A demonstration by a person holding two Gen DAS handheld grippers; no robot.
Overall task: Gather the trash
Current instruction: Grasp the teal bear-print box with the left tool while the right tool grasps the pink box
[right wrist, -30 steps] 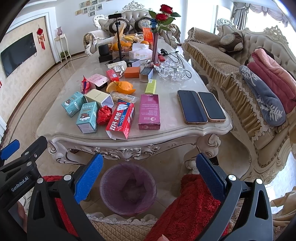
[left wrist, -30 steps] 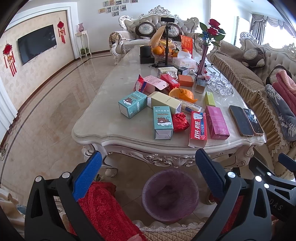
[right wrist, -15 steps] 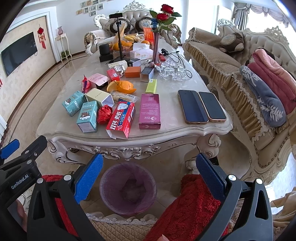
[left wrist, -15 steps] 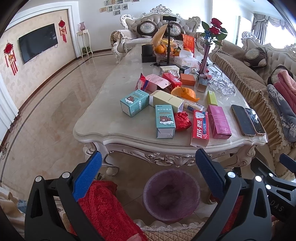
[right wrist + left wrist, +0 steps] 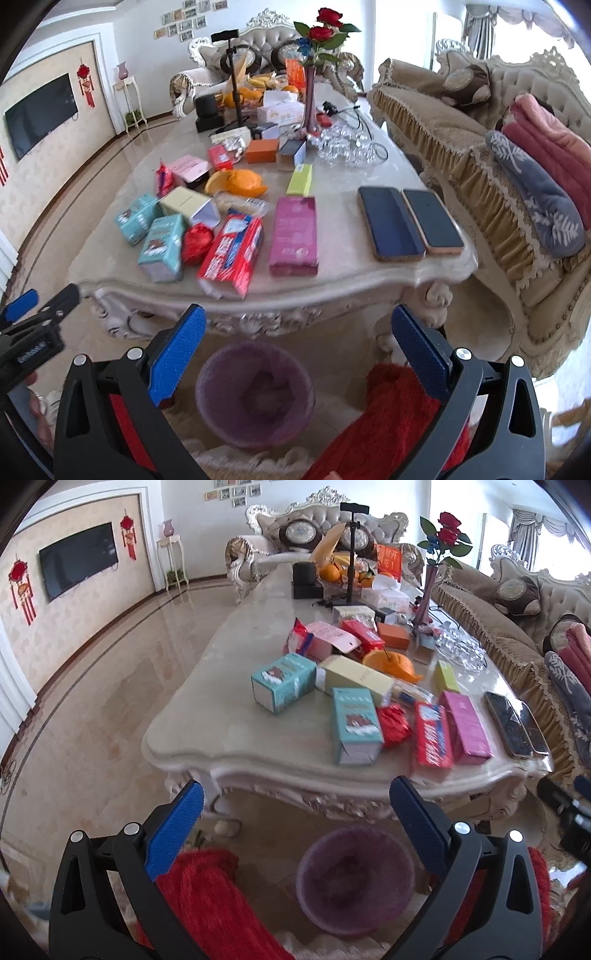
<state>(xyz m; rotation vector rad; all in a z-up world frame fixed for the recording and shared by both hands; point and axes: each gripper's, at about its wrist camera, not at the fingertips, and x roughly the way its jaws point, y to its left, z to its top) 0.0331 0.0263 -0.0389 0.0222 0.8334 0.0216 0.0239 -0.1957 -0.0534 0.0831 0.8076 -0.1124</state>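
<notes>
A purple trash bin (image 5: 355,880) stands on the floor in front of the marble table (image 5: 229,734); it also shows in the right wrist view (image 5: 255,395). On the table's near end lie empty boxes and wrappers: two teal boxes (image 5: 355,724) (image 5: 283,682), a crumpled red wrapper (image 5: 395,723), a red toothpaste box (image 5: 231,254), a magenta box (image 5: 294,235), orange peel (image 5: 238,182). My left gripper (image 5: 295,827) and right gripper (image 5: 299,347) are both open and empty, held low before the table edge above the bin.
Two phones (image 5: 410,223) lie at the table's right end. A rose vase (image 5: 312,99), glassware (image 5: 345,147), a phone stand (image 5: 351,554) and fruit sit farther back. Sofas (image 5: 480,155) flank the right side. Red-clad knees (image 5: 214,904) are below.
Both grippers have moved forward and slightly up toward the table; the table and its litter look larger. Jaws stay open.
</notes>
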